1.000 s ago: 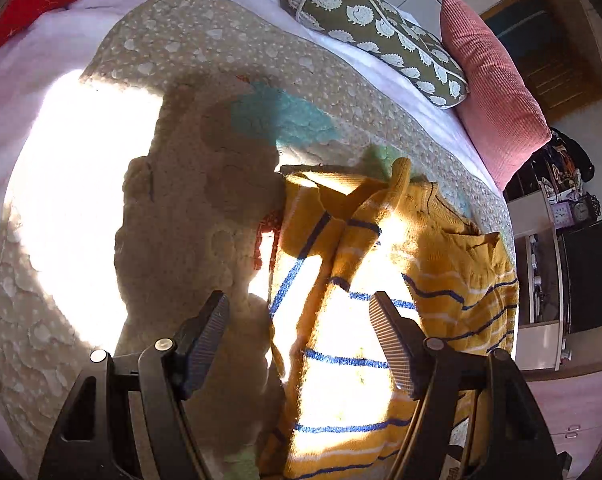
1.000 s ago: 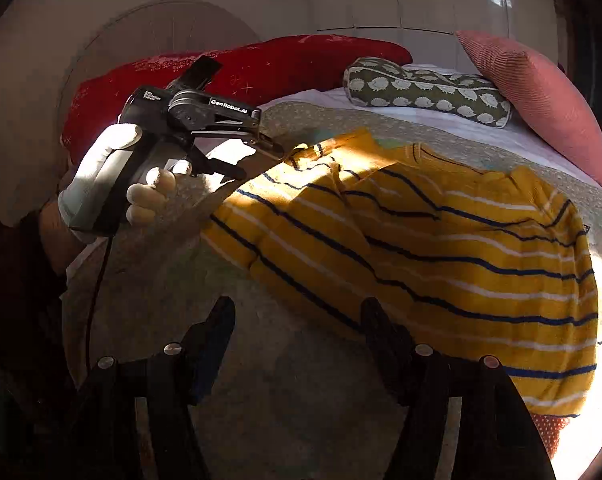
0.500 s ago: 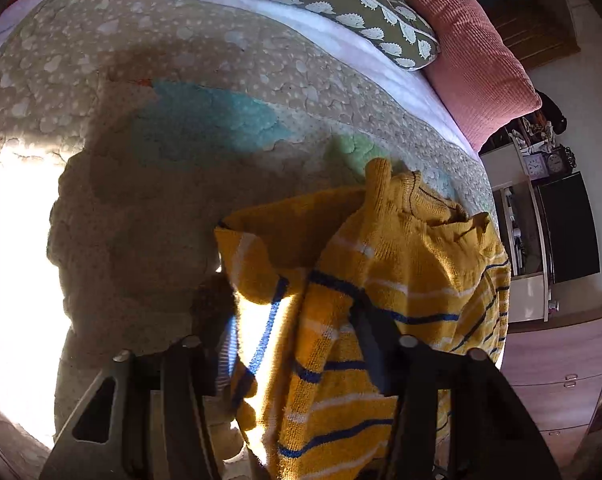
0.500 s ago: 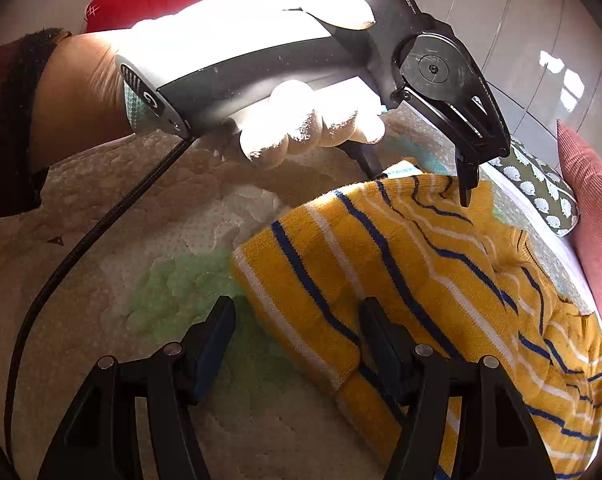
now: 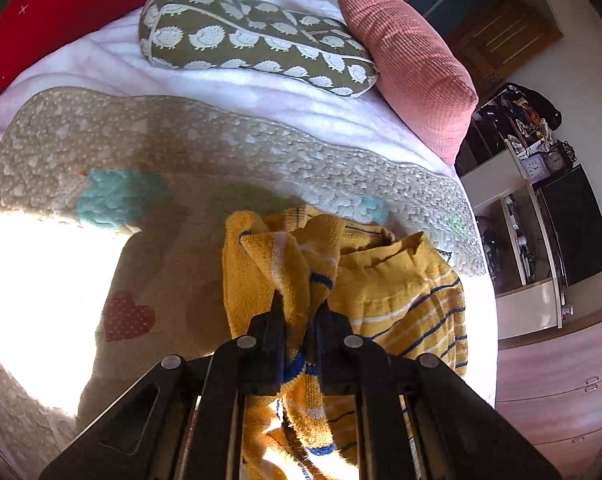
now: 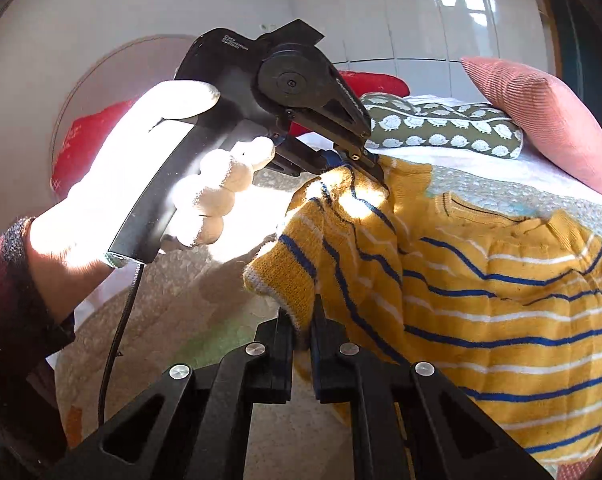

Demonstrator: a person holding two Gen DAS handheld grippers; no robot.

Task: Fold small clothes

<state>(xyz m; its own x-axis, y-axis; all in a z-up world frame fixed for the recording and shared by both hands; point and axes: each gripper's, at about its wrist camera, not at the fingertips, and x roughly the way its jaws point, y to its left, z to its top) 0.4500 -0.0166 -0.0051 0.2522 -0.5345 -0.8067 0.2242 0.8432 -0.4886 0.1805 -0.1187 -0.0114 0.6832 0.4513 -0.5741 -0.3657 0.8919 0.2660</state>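
Small knitted sweater (image 6: 481,300), mustard yellow with thin blue and white stripes, ribbed neckline dark-edged. Fills the right half of the right wrist view, body spread over a quilt, stripes running across. Sleeve end with white cuff raised at centre, another fold of knit lifted at upper centre. In the left wrist view, sweater (image 5: 401,304) bunched and crumpled at lower centre, one yellow fold standing upright, collar open toward centre right, partly sunlit at the bottom edge.

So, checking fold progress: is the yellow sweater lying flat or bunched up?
Bunched up. The sweater is lifted at one edge, pinched by both the left gripper and right gripper.
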